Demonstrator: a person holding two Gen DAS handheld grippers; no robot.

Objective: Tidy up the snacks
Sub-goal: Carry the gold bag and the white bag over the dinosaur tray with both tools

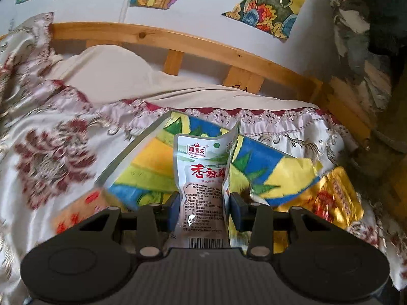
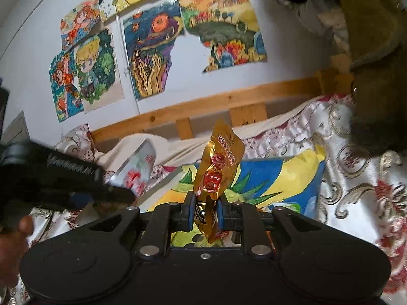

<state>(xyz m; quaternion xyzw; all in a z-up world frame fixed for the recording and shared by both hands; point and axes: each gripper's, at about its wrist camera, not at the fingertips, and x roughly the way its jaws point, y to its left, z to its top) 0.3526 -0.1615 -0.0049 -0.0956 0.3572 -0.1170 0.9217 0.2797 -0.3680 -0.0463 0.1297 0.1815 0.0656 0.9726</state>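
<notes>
My left gripper [image 1: 203, 203] is shut on a white snack pouch [image 1: 201, 167] with red characters, which stands upright between the blue pads. Beneath it a painted sheet [image 1: 267, 167] in blue, yellow and green lies on the bed. My right gripper [image 2: 206, 203] is shut on a gold foil pouch [image 2: 218, 162] printed with red sweets, held upright above the same painted sheet [image 2: 279, 178]. In the right wrist view the left gripper [image 2: 124, 193] comes in from the left, blurred, carrying the white pouch [image 2: 138, 165].
A gold foil packet [image 1: 330, 198] lies at the sheet's right edge and an orange packet [image 1: 76, 211] at its left. A flowered bedspread [image 1: 51, 152] covers the bed. A wooden rail [image 1: 203, 48] and a wall with drawings [image 2: 152, 50] stand behind. A hand [image 2: 15, 233] shows lower left.
</notes>
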